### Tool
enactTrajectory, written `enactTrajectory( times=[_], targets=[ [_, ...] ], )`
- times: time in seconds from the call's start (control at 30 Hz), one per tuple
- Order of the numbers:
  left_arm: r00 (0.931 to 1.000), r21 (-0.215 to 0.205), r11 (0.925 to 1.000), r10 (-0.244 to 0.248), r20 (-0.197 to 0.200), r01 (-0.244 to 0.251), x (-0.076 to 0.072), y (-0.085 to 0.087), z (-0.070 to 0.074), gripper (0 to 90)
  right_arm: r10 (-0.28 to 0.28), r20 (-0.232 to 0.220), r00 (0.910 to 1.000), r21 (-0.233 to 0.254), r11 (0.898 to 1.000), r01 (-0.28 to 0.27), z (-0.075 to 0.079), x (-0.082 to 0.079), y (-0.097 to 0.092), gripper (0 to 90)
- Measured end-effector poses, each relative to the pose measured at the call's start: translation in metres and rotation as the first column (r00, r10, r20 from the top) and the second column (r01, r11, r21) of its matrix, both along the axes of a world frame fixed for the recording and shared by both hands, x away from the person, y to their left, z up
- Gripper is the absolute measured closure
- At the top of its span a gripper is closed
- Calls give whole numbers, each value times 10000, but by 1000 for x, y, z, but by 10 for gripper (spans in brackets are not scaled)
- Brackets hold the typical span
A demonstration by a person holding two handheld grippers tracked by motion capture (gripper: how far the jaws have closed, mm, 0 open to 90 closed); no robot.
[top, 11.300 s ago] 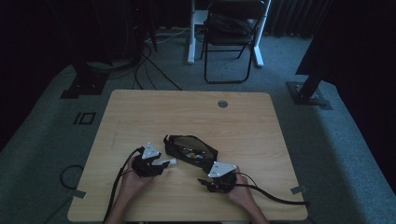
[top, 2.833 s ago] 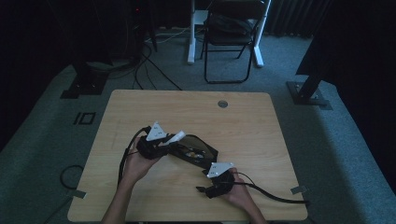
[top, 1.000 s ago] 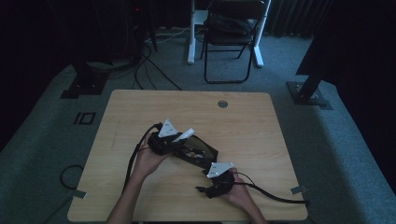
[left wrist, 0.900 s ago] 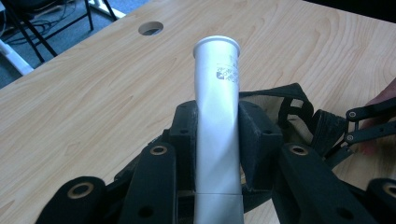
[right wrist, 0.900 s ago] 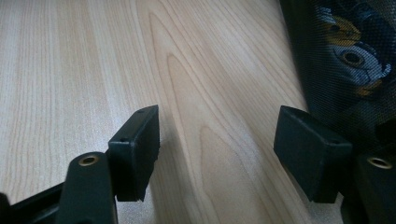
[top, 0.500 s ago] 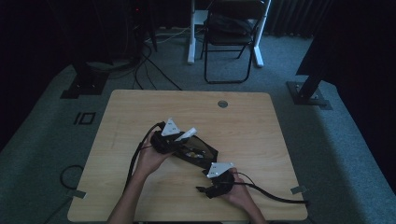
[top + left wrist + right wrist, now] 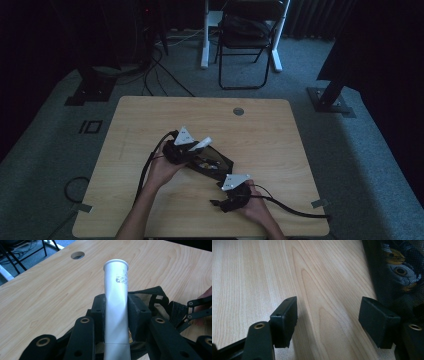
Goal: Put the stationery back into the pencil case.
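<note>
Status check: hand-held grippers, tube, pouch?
Left hand-held gripper shut on white tube, above black mesh pouch. Right hand-held gripper open, empty, beside pouch. Nothing in the way.

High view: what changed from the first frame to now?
The left gripper went from the table's near edge up to the black mesh pouch and is now shut on a white tube, holding it just above the pouch. The right gripper stayed near the front edge, open. The pouch and wooden table did not shift.
</note>
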State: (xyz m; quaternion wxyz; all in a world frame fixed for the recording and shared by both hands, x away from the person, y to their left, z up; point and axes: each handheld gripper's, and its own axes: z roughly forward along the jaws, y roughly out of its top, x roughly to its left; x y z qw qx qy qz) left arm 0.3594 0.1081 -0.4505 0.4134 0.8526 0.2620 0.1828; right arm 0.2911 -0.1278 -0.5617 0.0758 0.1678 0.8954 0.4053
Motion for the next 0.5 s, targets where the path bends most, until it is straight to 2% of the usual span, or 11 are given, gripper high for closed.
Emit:
enactTrajectory(
  times=[0.5],
  targets=[
    [9993, -16, 9993, -382, 7, 382, 4, -5, -6, 696, 10, -26, 10000, 4, 10000, -10, 0, 0, 0, 309]
  ],
)
